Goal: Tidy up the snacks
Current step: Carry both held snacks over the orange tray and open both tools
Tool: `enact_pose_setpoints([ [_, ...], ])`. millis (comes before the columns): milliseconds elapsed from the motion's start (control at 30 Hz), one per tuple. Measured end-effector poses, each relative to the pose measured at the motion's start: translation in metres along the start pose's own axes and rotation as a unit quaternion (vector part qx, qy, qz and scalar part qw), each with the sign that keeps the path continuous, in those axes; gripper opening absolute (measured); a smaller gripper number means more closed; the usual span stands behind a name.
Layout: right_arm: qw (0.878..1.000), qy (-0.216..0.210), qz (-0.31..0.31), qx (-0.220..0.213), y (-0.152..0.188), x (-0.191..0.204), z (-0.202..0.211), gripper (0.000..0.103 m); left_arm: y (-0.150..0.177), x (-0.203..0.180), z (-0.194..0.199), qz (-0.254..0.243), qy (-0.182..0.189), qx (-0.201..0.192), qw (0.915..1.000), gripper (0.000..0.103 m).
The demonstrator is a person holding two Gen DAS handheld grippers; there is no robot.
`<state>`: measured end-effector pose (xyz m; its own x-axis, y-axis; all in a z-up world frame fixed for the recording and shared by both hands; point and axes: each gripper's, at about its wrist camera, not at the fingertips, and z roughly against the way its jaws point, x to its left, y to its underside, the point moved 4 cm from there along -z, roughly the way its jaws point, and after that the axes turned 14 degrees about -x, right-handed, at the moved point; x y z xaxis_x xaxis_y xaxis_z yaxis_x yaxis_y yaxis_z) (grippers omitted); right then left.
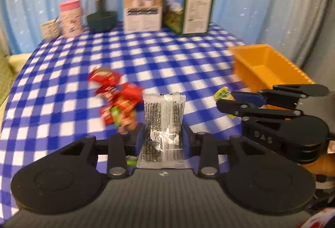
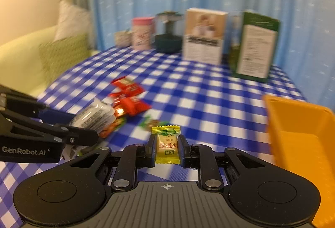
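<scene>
You have both tools loaded; your left gripper [image 1: 162, 140] is pinching a clear silver-printed packet [image 1: 163, 121] upright between its blue pads, low centre of the left wrist view; your right gripper [image 2: 167, 147] is pinching a small yellow candy [image 2: 166, 145], low centre of the right wrist view, and shows again at the right edge of the left view with the candy at its tip. The orange bin [image 1: 266, 66], right of centre in the left view and at the right edge of the right view, shows only bare floor where its inside is visible, so I judge that nothing, or very little, is yet deposited; part of its floor is hidden. A loose heap of red snack packets [image 1: 115, 92] lies on the checked tablecloth [image 1: 167, 56] left of centre, with green wrappers [image 2: 150, 122] near it, all apart from the bin; these remain to be moved. The boxes and containers along the top of the frame stand untouched. Progress, by my estimate: early; two items in hand, none confirmed binned, the heap outstanding.
</scene>
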<state>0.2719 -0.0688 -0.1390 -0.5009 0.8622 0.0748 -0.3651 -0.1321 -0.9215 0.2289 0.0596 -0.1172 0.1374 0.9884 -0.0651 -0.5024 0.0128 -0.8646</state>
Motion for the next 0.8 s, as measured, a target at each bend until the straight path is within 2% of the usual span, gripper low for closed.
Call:
enact_pose_setpoints([
  [233, 0.995, 0.090, -0.029, -0.023, -0.021, -0.071, 0.063, 0.021, -0.026, -0.065, -0.004, -0.028, 0.047, -0.023, 0.9982, 0.034],
  [533, 0.977, 0.194, -0.067, -0.050, -0.022, -0.162, 0.124, 0.021, -0.043, -0.150, -0.026, -0.043, 0.105, -0.040, 0.9927, 0.034],
  [700, 0.965, 0.232, -0.106, -0.061, -0.010, -0.199, 0.144, 0.021, -0.046, -0.188, -0.049, -0.057, 0.137, -0.043, 0.9881, 0.034],
  [800, 0.959, 0.240, -0.140, -0.053, 0.000, -0.216, 0.148, 0.021, -0.044, -0.203, -0.062, -0.063, 0.150, -0.040, 0.9858, 0.034],
])
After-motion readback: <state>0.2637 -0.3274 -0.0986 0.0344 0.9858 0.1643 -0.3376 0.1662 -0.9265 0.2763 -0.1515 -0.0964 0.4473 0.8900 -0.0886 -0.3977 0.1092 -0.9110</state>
